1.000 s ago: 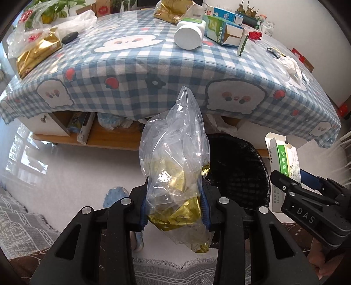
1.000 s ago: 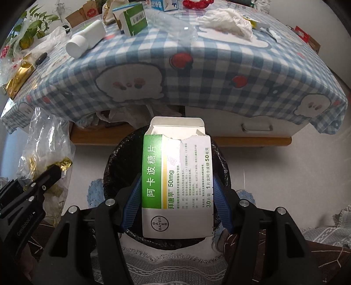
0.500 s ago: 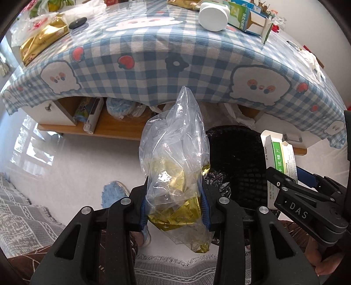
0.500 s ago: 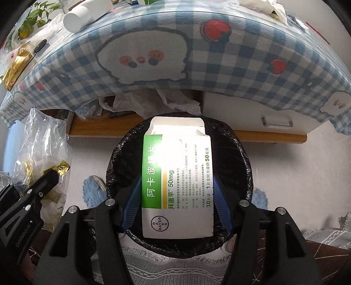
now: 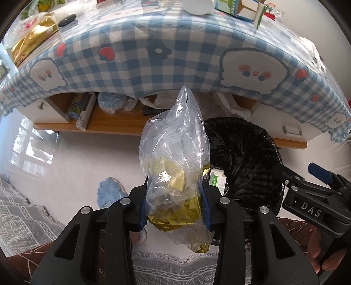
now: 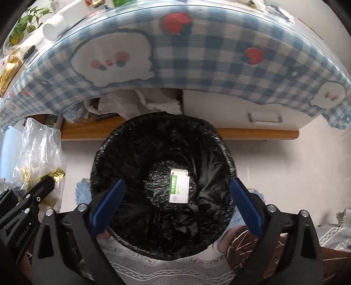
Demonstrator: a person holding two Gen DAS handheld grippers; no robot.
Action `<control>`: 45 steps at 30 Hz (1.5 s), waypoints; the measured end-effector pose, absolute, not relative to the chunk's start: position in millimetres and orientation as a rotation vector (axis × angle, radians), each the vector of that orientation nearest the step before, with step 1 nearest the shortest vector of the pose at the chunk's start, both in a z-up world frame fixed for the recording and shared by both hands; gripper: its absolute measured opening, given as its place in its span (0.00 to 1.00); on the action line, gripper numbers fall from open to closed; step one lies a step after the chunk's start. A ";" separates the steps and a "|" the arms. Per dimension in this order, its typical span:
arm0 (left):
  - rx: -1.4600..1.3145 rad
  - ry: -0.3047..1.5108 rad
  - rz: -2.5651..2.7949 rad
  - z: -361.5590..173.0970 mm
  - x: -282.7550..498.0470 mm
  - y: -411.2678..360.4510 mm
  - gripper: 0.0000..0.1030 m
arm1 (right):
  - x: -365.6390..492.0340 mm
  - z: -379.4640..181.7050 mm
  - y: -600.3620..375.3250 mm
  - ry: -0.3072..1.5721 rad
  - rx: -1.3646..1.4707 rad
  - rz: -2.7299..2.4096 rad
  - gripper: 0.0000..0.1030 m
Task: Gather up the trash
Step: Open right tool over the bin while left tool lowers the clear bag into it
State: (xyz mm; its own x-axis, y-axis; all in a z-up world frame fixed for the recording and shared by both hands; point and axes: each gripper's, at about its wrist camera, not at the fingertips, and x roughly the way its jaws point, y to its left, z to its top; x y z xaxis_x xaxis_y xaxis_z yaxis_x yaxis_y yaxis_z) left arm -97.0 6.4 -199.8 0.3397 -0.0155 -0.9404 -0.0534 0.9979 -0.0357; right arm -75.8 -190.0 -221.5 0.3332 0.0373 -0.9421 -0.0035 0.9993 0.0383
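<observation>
My left gripper (image 5: 174,201) is shut on a clear plastic bag (image 5: 173,157) stuffed with gold foil wrappers, held just left of the black-lined trash bin (image 5: 245,153). In the right wrist view my right gripper (image 6: 175,201) hangs over the bin (image 6: 122,157), its jaws opening wide with nothing between them. The white and green medicine box (image 6: 179,189) lies flat on the bin's bottom, also visible as the box (image 5: 217,180) behind the bag. The bag (image 6: 37,157) and left gripper show at the left edge.
A low table under a blue checked cloth (image 5: 171,54) fills the background, with a gold packet (image 5: 33,39), cartons (image 5: 243,8) and a white bottle (image 6: 54,25) on top. Its wooden shelf (image 5: 114,123) holds clutter. A grey rug (image 6: 164,269) lies below, a blue slipper (image 5: 109,193) beside.
My right gripper opened and let go of the medicine box, which dropped to the bottom of the bin. Both grippers sank lower; the left still holds the bag.
</observation>
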 end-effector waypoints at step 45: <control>0.086 1.232 -0.106 -210.0 -77.6 -102.1 0.80 | -75.0 -179.8 -299.8 1.183 0.101 -0.094 0.92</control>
State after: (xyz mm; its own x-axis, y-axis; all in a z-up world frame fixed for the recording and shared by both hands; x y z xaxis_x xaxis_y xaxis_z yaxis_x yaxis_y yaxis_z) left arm -77.6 -102.1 -210.0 0.3283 -0.0344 -0.9440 0.1276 0.9918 0.0083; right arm -75.0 -299.8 -179.8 0.3755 -0.0200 -0.9266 0.1263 0.9915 0.0298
